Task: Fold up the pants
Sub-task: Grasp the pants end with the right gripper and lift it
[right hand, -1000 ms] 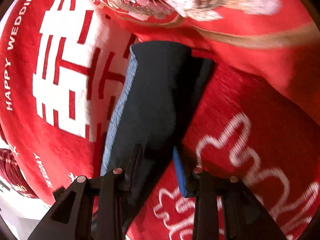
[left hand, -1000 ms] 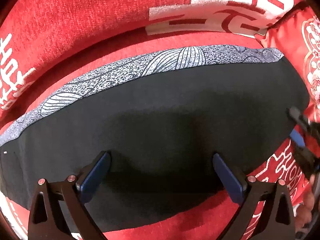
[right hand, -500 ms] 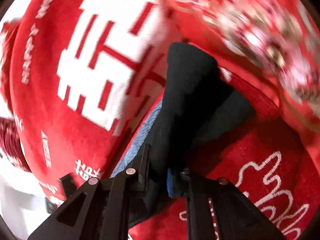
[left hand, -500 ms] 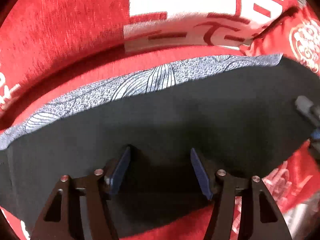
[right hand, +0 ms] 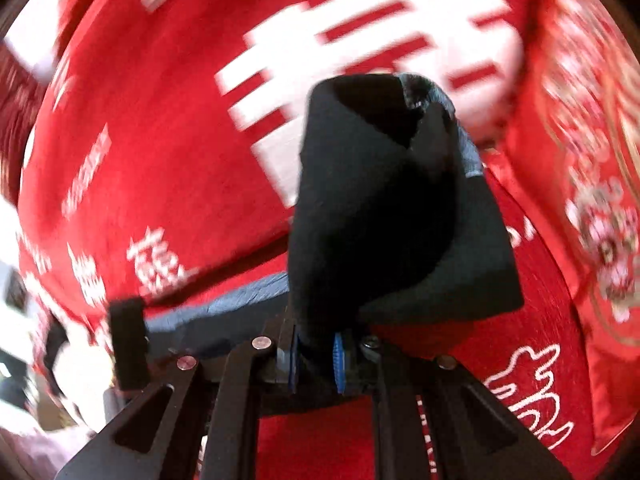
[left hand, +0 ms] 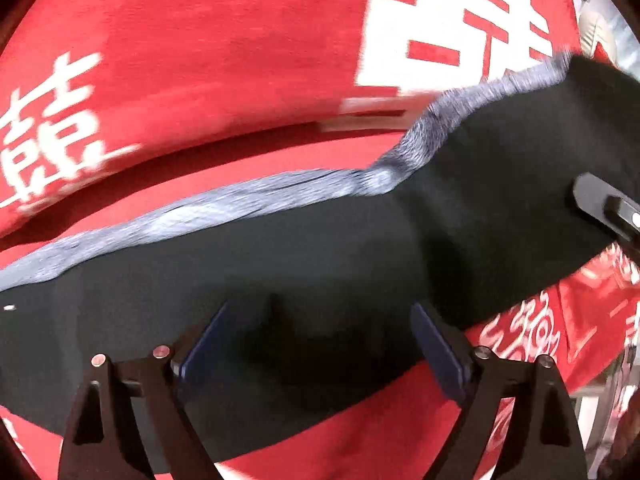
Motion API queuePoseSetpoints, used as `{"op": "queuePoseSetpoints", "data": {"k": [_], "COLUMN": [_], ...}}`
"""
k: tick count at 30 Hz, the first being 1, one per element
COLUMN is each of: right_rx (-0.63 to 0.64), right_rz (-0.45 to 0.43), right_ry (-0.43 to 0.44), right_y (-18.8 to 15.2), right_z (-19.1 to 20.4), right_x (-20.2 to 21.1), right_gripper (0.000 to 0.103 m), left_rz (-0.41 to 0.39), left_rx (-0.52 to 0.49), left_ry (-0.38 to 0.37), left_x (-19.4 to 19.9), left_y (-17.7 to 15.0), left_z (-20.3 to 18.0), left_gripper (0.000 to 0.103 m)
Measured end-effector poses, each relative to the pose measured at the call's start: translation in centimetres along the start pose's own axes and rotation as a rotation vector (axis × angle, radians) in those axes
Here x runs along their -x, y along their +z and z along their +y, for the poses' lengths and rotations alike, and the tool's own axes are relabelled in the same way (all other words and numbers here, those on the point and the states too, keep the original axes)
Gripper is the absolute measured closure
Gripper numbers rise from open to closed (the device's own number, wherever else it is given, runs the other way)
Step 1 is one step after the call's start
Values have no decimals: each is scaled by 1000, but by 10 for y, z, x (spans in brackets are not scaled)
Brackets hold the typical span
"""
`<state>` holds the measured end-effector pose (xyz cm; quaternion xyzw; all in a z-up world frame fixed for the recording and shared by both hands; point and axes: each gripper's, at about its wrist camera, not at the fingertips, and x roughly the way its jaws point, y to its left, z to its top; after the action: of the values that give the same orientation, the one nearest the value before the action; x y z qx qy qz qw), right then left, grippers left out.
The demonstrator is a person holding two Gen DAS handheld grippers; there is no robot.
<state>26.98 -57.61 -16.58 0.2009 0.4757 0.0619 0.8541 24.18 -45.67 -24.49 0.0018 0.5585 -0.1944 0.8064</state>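
Black pants [left hand: 320, 264] with a grey-blue patterned band [left hand: 248, 200] along the far edge lie across a red blanket. My left gripper [left hand: 320, 340] is open, its blue pads over the black cloth near the near edge, with nothing held. My right gripper [right hand: 316, 364] is shut on the end of the pants [right hand: 372, 208], which is lifted and bunched up above the blanket. The right gripper's black finger [left hand: 604, 204] shows at the right edge of the left wrist view, on the raised end.
The red blanket [left hand: 192, 60] with large white characters covers the whole surface. A red embroidered cushion [right hand: 592, 160] lies at the right in the right wrist view. The left gripper's black body [right hand: 128, 348] shows at the lower left there.
My right gripper closed on the pants end and lifted it up and over toward the left. My left gripper narrowed, then opened wide again over the cloth.
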Motion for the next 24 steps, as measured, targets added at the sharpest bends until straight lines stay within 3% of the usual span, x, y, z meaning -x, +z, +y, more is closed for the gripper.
{"op": "queuePoseSetpoints", "data": {"k": [5,9,12,13,15,17,18,20,24], "right_rx": [218,444,595,710,861,926,916,769,225], "right_rz": [75,159,255,294,280,258,267,324,385], "right_ry": [-56,-151,-230,-331,-428,-379,-332,-191,33], "right_y": [-23,-65,-103,-125,-149,-163,-165,-156,-119], "right_z": [86,160,191,204,218,232,234,226,166], "right_x": [-35,-94,-140,-160,-166,-151,-142,-120,-110], "right_gripper": [87,78,70,70,60,52,52,52,52], "left_rz": [17,28,44,47,43,39,38,32,46], "left_rx": [113,209,243,249,248,247,246,240,204], "left_ry": [70,175,221,228,227,202,182,111,-33], "left_x": [31,39,42,44,47,46,50,55,52], "left_y": [-24,-53,-68,-73,-77,-75,-75,-69,-45], "left_z": [96,157,190,199,206,205,209,208,188], "left_gripper": [13,13,13,13,13,13,13,13,13]}}
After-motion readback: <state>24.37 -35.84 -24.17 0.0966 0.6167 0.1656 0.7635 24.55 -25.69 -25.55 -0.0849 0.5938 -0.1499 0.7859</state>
